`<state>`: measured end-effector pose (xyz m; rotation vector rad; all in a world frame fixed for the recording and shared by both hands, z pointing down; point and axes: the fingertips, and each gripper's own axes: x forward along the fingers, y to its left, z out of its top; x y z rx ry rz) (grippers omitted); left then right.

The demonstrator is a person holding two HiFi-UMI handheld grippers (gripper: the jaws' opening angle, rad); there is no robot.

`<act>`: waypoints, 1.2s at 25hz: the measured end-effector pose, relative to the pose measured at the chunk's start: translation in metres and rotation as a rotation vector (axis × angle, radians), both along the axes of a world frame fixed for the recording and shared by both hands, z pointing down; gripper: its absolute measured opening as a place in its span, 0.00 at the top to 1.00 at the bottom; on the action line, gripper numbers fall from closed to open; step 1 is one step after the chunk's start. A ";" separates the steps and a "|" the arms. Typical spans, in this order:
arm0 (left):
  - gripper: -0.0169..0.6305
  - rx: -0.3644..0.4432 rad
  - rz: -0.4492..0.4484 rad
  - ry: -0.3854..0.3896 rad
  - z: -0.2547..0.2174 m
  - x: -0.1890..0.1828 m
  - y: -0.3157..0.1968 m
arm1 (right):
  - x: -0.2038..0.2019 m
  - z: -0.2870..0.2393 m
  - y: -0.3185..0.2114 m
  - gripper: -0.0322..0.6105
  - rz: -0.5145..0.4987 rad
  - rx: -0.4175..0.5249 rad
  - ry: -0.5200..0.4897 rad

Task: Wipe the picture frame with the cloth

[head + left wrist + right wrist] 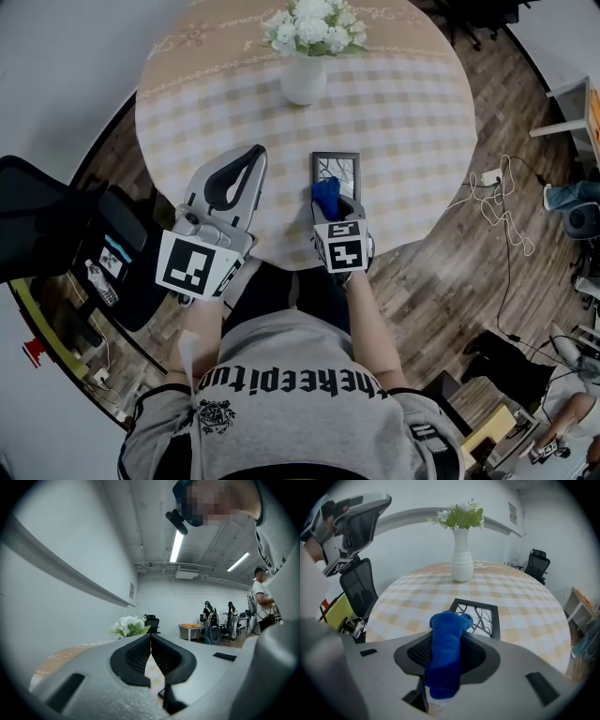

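Right gripper (447, 631) clamps a blue cloth (444, 656), held at the near edge of the picture frame (337, 165), which lies flat on the checked round table (412, 112). Left gripper (151, 637) is closed and empty, raised beside it. White flower vase (304, 79) stands beyond.

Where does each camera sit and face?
Head view: head-mounted, steeply down at the table; torso, left gripper, right gripper show.
Left gripper view: on the left gripper, tilted up toward the ceiling; shut jaws.
Right gripper view: on the right gripper, toward the picture frame; jaws clamp the blue cloth.
All share the white flowers.
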<state>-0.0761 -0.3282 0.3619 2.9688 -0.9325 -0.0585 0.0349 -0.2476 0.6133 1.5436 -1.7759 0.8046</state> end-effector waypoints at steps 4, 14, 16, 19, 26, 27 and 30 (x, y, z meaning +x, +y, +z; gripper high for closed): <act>0.95 0.005 0.003 -0.004 -0.003 0.007 0.004 | 0.013 0.002 0.006 0.71 0.012 -0.009 0.018; 0.95 0.017 -0.004 -0.010 -0.012 0.026 0.016 | 0.056 -0.002 0.018 0.71 0.010 -0.009 0.086; 0.95 0.022 -0.008 -0.009 -0.014 0.029 0.018 | 0.061 -0.002 0.022 0.71 0.019 -0.013 0.087; 0.95 0.028 -0.011 -0.006 -0.018 0.034 0.021 | 0.071 -0.002 0.028 0.71 0.038 -0.019 0.080; 0.95 0.037 -0.020 -0.006 -0.021 0.043 0.030 | 0.082 0.001 0.034 0.71 0.059 -0.003 0.037; 0.95 0.037 -0.023 -0.007 -0.021 0.043 0.031 | 0.082 0.001 0.033 0.71 0.057 0.000 0.030; 0.95 0.040 -0.038 -0.014 -0.024 0.045 0.034 | 0.082 0.000 0.032 0.71 0.043 0.018 0.001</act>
